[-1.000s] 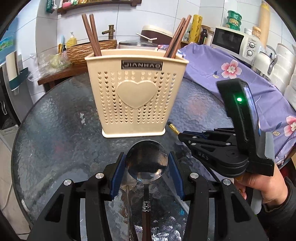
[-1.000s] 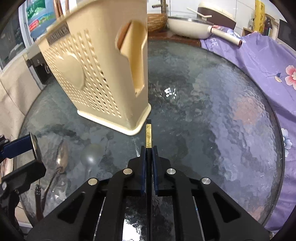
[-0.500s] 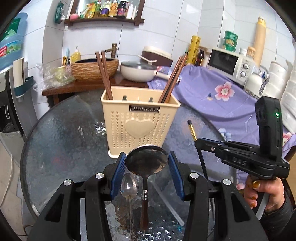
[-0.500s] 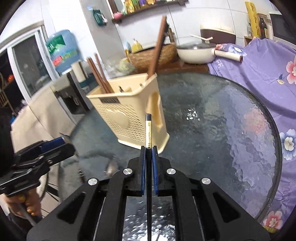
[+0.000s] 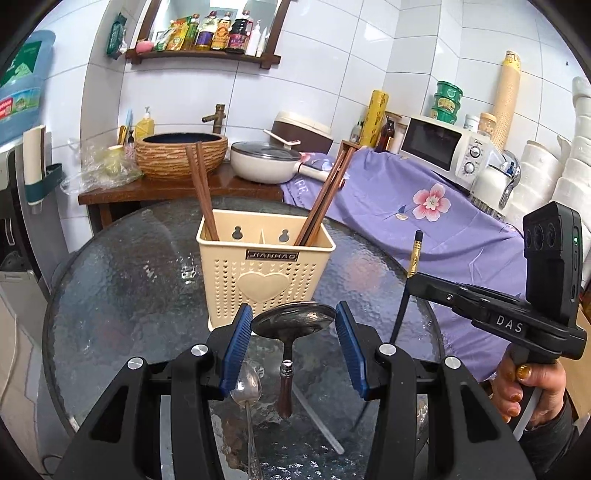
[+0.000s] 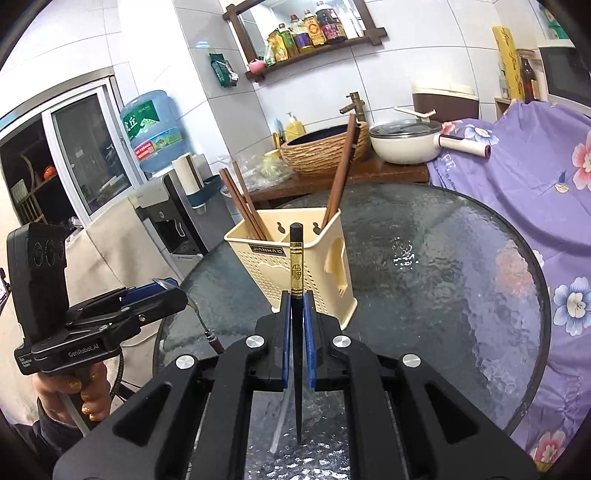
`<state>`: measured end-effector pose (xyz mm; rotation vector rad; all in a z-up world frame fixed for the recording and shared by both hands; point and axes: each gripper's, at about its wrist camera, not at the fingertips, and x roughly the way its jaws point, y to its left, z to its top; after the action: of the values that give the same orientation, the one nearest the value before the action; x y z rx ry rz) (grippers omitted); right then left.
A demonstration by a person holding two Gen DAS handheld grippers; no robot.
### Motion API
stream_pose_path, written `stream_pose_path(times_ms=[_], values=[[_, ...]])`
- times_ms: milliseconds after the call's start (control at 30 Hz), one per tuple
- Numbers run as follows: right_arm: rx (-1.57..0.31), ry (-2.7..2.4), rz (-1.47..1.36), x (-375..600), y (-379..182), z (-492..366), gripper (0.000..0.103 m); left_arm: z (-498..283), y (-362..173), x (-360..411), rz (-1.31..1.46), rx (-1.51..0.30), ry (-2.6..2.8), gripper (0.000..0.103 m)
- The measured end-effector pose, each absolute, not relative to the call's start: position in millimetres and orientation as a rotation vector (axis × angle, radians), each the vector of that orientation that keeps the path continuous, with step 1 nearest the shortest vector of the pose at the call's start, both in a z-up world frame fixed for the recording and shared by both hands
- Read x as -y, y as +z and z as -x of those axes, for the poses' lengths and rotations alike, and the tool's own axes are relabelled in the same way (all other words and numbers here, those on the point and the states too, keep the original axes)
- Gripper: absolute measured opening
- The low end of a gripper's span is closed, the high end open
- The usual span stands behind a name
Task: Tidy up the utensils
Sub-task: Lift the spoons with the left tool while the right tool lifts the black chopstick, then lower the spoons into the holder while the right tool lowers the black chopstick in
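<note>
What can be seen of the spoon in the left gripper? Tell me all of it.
The spoon has a round, dark, tarnished metal bowl, a thin metal neck and a reddish-brown wooden-looking handle. The left gripper clamps the bowl by its edges between blue pads, in front of the cream utensil holder. The handle hangs down, above the glass table and touching nothing else.

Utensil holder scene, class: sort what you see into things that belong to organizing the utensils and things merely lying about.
Job: utensil holder, brown chopsticks, ladle in left gripper, black chopstick in right gripper, small spoon.

Lying about: pan, microwave, bottles.
</note>
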<state>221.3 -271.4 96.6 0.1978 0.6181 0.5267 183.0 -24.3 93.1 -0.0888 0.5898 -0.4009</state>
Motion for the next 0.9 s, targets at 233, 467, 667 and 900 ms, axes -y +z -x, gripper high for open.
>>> stream_pose_path(times_ms=[233,467,667,900], values=[[-0.587,0.538,-0.179,272.2,111.0,-220.5,0.007,-180.3,104.0,25.5,0.081,-0.569,-0.410,0.045],[-0.569,0.553,-0.147,265.7,130.6,-223.2,0.007,-184.1,118.7,25.7,0.078,-0.552,-0.418,0.045],[-0.559,0.576,-0.131,258.7,156.8,-228.8,0.007,-193.6,142.0,21.9,0.087,-0.525,-0.412,0.045],[-0.513,0.581,-0.115,252.4,200.4,-239.4,0.007,-217.3,181.9,12.5,0.131,-0.485,-0.401,0.045]])
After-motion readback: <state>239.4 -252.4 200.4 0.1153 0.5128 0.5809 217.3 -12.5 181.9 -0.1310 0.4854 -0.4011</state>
